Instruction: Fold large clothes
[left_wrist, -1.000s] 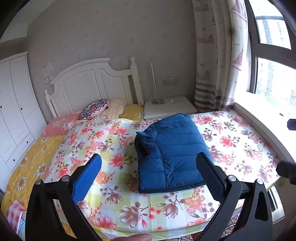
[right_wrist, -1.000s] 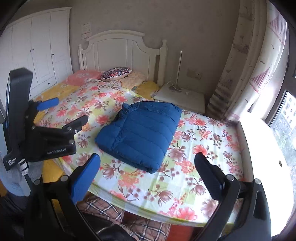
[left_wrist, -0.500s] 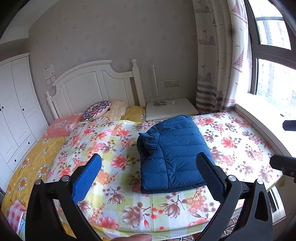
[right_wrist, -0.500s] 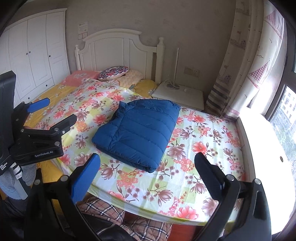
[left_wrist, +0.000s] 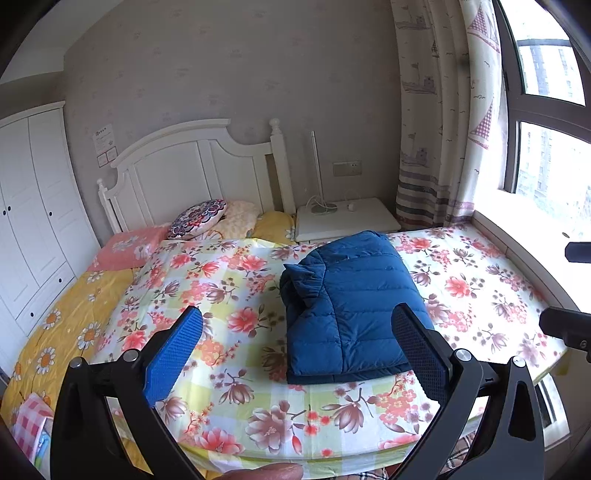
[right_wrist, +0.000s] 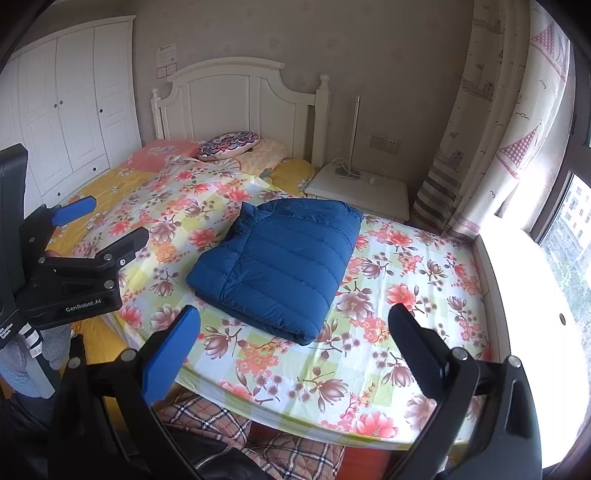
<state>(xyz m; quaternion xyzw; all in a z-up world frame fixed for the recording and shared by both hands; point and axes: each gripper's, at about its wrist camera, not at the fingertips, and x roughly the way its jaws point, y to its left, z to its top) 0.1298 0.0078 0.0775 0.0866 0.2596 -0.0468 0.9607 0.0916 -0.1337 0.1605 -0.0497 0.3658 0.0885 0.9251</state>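
A blue quilted down jacket (left_wrist: 351, 306) lies folded into a compact rectangle on the floral bedspread (left_wrist: 229, 295); it also shows in the right wrist view (right_wrist: 280, 266). My left gripper (left_wrist: 295, 354) is open and empty, held back above the bed's near edge, apart from the jacket. My right gripper (right_wrist: 295, 350) is open and empty, also back from the bed's near edge. The left gripper (right_wrist: 92, 229) shows from the side at the left of the right wrist view, its jaws apart.
White headboard (left_wrist: 192, 173), pillows (left_wrist: 197, 219) and a white nightstand (left_wrist: 347, 221) stand at the far end. A wardrobe (right_wrist: 74, 99) is on the left, a curtain (left_wrist: 439, 129) and window sill (right_wrist: 524, 295) on the right. A plaid cloth (right_wrist: 236, 432) lies below the bed edge.
Both grippers have drawn back and risen a little from the bed; the views tilt up slightly. The jacket has not moved. Both stay open.
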